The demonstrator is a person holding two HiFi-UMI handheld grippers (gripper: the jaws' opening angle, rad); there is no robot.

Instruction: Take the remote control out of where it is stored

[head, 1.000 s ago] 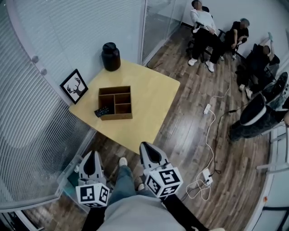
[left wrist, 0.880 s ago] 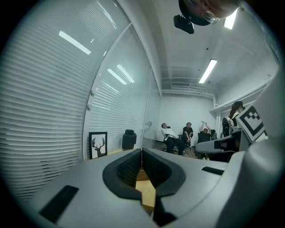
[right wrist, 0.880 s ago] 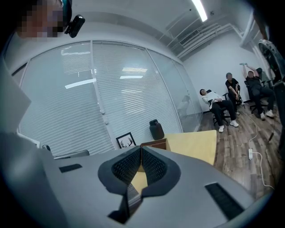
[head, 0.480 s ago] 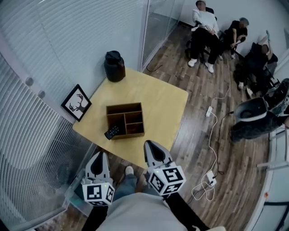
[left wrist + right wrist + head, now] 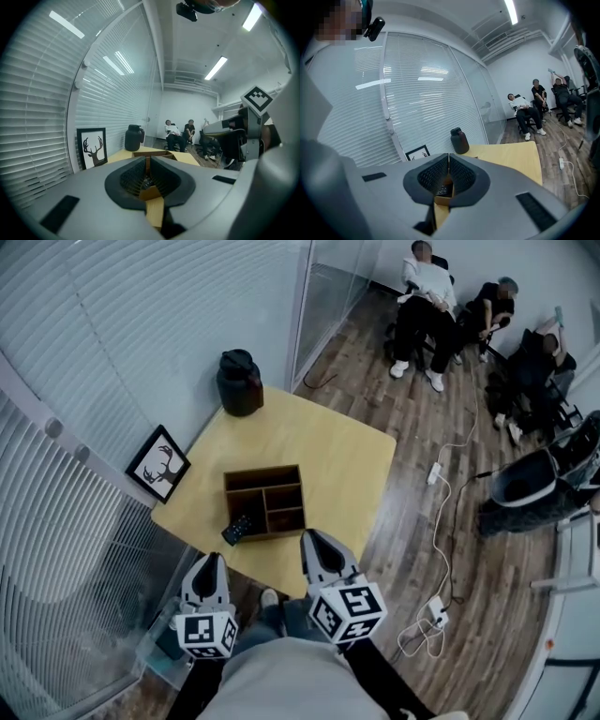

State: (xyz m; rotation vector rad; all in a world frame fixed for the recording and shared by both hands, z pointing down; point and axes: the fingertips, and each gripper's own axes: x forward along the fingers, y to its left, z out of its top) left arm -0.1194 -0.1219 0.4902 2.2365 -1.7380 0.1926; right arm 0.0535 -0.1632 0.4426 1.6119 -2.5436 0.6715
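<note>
A black remote control (image 5: 236, 529) lies tilted in the near-left compartment of a wooden organizer box (image 5: 266, 502) on the yellow table (image 5: 342, 456), one end poking over the box's edge. Both grippers hover at the table's near edge, short of the box. My left gripper (image 5: 210, 560) is shut with nothing between its jaws, and so is my right gripper (image 5: 313, 539). In the right gripper view the remote (image 5: 442, 190) shows low through the gap behind the shut tips (image 5: 448, 160). The left gripper view has the box (image 5: 158, 153) just beyond its shut gripper (image 5: 147, 161).
A black jar (image 5: 239, 382) stands at the table's far corner, and a framed deer picture (image 5: 157, 471) leans on the blinds at left. Seated people (image 5: 427, 296) are at the far right. Cables and a power strip (image 5: 433, 610) lie on the wood floor.
The table and box have come closer and lower in the head view as I stepped toward them. Both grippers stay shut and now reach the table's near edge.
</note>
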